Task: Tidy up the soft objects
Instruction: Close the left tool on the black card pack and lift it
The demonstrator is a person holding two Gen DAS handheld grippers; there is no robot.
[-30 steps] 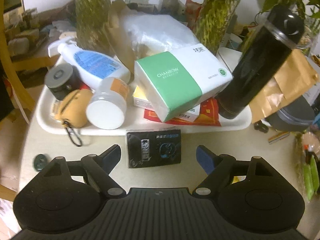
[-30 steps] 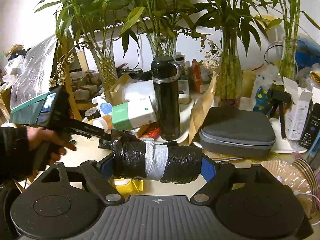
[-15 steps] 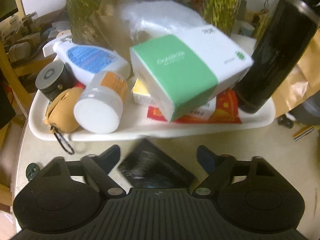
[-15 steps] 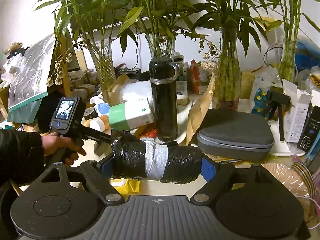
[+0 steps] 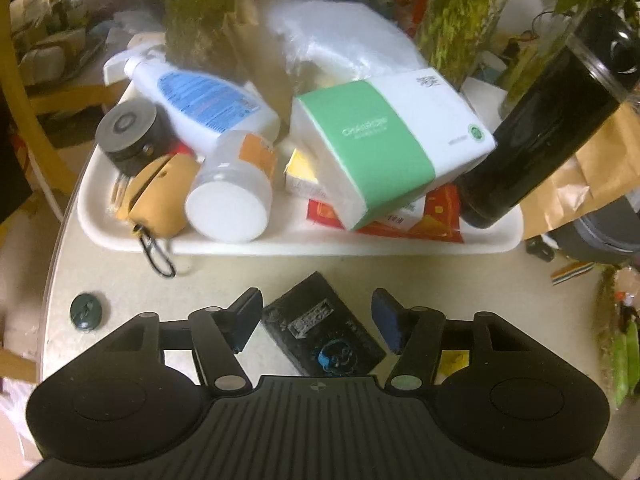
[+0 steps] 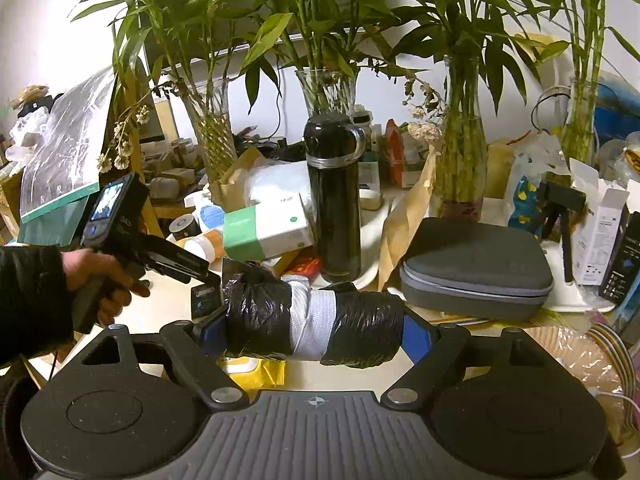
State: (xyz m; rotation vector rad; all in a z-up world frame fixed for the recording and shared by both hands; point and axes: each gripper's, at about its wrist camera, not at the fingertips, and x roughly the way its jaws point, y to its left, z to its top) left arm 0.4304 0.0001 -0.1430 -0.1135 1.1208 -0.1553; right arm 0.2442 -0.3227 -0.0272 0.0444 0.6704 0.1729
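Note:
My left gripper (image 5: 316, 320) is open, its fingers on either side of a flat black packet (image 5: 322, 334) with a blue print that lies tilted on the beige table (image 5: 224, 280). My right gripper (image 6: 316, 326) is shut on a soft roll wrapped in black plastic with a white middle band (image 6: 312, 322), held above the table. The left gripper (image 6: 208, 280), held by a hand, shows at the left of the right wrist view. A green and white tissue pack (image 5: 390, 140) lies in the white tray (image 5: 280, 246).
The tray also holds a spray bottle (image 5: 200, 100), a white jar (image 5: 232, 188), a tan pouch (image 5: 160, 196), a black flask (image 5: 536, 132). A grey zip case (image 6: 476, 268) and glass vases (image 6: 460, 168) stand to the right. A yellow packet (image 6: 256, 372) lies under the roll.
The left gripper has shifted and turned over the black packet, which now lies tilted between its fingers. The right gripper has kept its hold on the roll and barely moved.

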